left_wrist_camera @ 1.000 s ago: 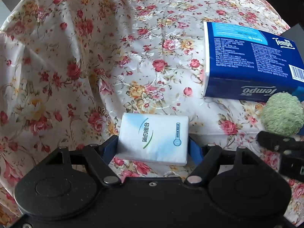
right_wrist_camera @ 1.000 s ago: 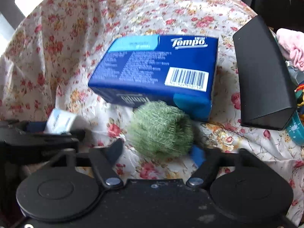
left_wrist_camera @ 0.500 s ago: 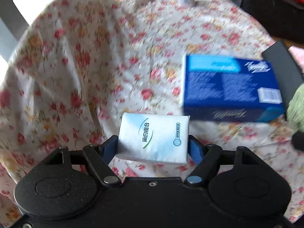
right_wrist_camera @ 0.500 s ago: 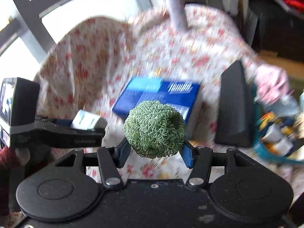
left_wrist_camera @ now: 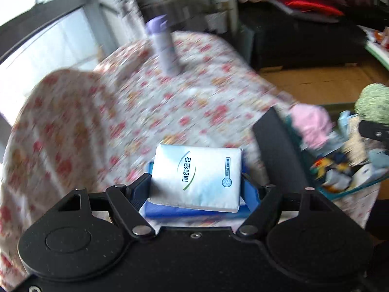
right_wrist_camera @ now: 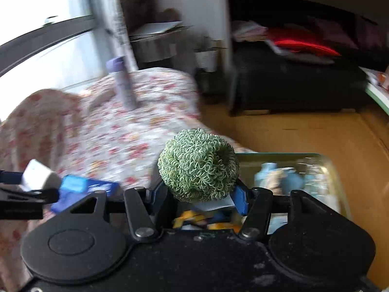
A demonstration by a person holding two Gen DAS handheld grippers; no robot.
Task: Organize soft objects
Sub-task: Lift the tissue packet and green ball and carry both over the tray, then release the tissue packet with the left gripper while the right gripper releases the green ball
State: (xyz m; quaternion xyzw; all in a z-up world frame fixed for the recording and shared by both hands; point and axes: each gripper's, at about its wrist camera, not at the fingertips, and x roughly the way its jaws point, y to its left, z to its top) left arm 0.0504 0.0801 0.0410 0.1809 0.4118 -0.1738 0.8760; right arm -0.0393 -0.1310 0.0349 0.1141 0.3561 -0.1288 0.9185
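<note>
Carrying both loads: left tongs (left_wrist_camera: 195, 187) clamp tissue pack (left_wrist_camera: 197, 178), right tongs (right_wrist_camera: 198, 196) clamp green scrubber ball (right_wrist_camera: 198, 168). Risk: springy ball squirting free before bin (right_wrist_camera: 333, 170).

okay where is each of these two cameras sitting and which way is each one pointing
Left wrist: rides the left gripper, looking down and forward over the floral cloth; its fingers clamp a white tissue pack.
Right wrist: rides the right gripper, facing the clear storage bin and wooden floor; its fingers clamp a green curly scrubber ball.
Shared: purple-capped spray can, both held things, floral cloth, blue tissue box.
</note>
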